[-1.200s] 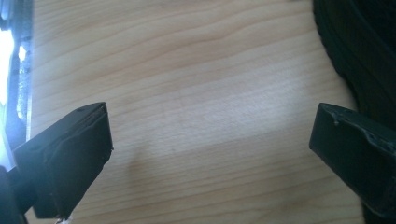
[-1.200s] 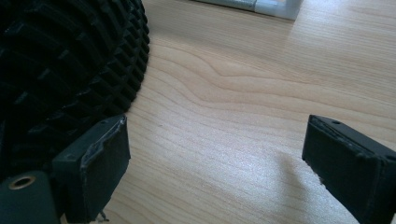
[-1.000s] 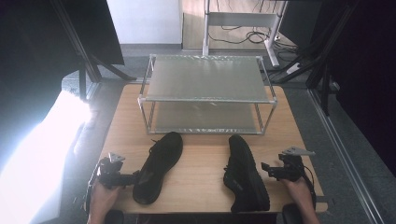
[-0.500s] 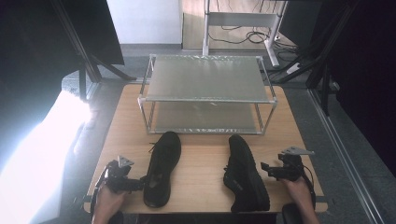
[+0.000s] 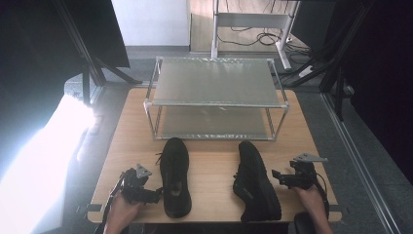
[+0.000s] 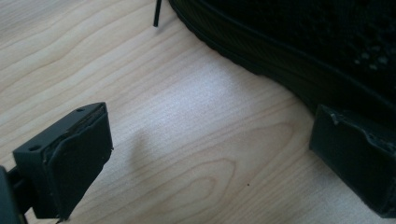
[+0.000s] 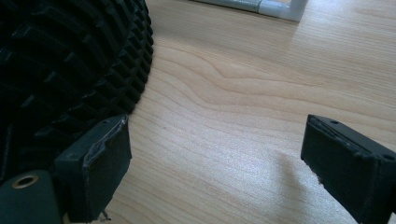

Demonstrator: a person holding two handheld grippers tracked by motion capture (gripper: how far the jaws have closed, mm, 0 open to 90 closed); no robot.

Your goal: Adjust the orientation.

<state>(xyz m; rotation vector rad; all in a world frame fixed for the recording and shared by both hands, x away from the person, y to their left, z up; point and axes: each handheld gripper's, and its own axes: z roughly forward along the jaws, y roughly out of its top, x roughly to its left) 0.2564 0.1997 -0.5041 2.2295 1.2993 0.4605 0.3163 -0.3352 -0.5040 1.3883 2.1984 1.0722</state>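
I find the left shoe point(image 5: 175, 176) lying near the table's point(image 5: 209, 161) near edge, left of centre, toe toward the two-tier wire rack point(image 5: 214, 97) that fills the far half. The right shoe point(image 5: 255, 181) lies right of centre, its heel close to the near edge. A strip of bare wood runs between the two shoes, and another between their toes and the rack's front rail. To the left of the left shoe and to the right of the right shoe the wood is free up to the side edges.

My left hand-held gripper point(image 5: 155, 194) sits low at the near left corner, pointing across at the left shoe's side, jaws apart. In the left gripper view point(image 6: 205, 163) one pad is against, or just short of, the sole rim; I cannot tell which. Bare wood lies between the pads.

My right hand-held gripper point(image 5: 276, 175) rests at the near right corner, aimed at the right shoe, jaws wide and holding nothing. In the right gripper view point(image 7: 215, 163) one pad stands just beside the ribbed sole.

My forearms are cut off at the bottom of the high view. The floor to the left is washed out by glare.
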